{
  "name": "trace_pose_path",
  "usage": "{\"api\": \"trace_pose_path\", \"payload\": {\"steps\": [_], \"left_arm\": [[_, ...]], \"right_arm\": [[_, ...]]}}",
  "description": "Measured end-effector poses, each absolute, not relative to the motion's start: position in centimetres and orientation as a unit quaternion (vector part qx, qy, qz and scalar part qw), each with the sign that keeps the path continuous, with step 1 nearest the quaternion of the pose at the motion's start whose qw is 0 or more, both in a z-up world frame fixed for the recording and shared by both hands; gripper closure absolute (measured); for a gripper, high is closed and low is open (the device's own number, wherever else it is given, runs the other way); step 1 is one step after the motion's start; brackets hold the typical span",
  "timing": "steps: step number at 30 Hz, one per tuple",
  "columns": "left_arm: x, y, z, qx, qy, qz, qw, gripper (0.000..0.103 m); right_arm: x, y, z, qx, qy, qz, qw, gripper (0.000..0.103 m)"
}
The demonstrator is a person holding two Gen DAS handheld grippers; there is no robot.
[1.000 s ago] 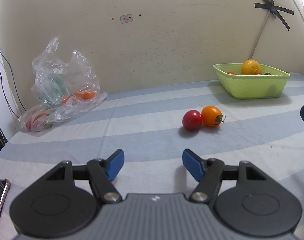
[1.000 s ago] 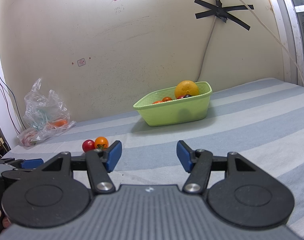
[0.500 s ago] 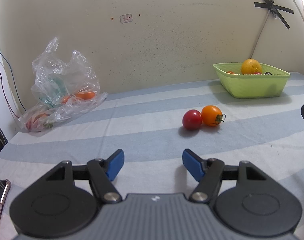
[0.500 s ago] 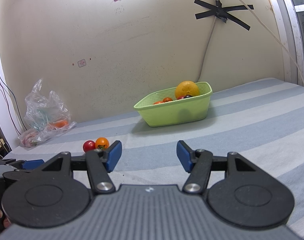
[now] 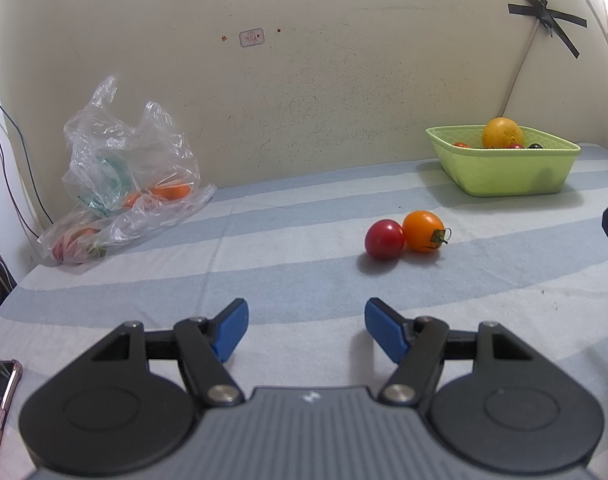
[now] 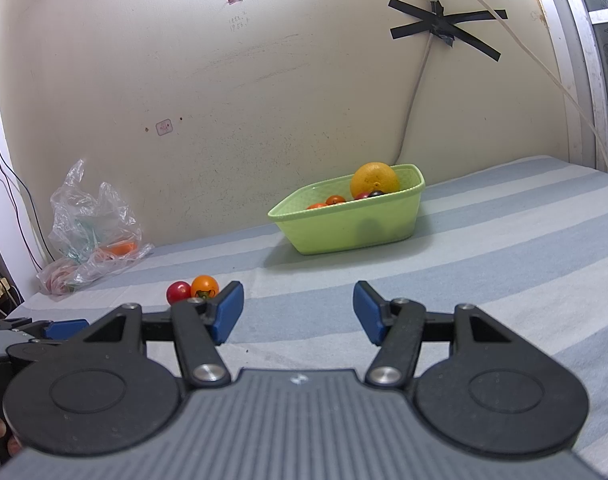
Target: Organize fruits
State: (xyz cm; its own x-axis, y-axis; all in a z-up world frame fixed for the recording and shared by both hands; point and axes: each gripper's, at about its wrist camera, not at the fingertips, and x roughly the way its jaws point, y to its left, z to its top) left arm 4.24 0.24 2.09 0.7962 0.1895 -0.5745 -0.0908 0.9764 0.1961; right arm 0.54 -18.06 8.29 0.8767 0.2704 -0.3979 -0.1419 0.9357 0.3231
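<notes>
Both sets of jaws stand apart with nothing between them. The left gripper [image 5: 306,328] hangs low over the striped cloth of the worktop [image 5: 304,280]; ahead of its jaws and a little to the right lie a red cherry tomato [image 5: 384,239] and an orange cherry tomato [image 5: 423,231], touching each other, with only bare cloth between them and the jaws. Farther off to the right sits the green basket [image 5: 504,176], holding an orange [image 5: 502,132] and several small tomatoes. Far ahead to the left, against the wall, slumps a clear plastic bag [image 5: 124,176] with more fruit inside. A phone edge [image 5: 4,392] shows at the lower left.

From the right gripper [image 6: 298,312], the two tomatoes lie just beyond its left finger, which partly covers the orange one. The basket stands straight ahead, well apart. The left gripper's blue tip shows at the left edge, beside the right gripper's own body.
</notes>
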Motion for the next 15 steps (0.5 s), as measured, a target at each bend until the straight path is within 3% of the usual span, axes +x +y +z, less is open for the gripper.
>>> {"api": "trace_pose_path", "payload": {"steps": [15], "left_arm": [[4.17, 0.06, 2.09, 0.08, 0.311, 0.076, 0.944, 0.037]], "right_arm": [[0.51, -18.02, 8.29, 0.144, 0.224, 0.106, 0.958, 0.04]]}}
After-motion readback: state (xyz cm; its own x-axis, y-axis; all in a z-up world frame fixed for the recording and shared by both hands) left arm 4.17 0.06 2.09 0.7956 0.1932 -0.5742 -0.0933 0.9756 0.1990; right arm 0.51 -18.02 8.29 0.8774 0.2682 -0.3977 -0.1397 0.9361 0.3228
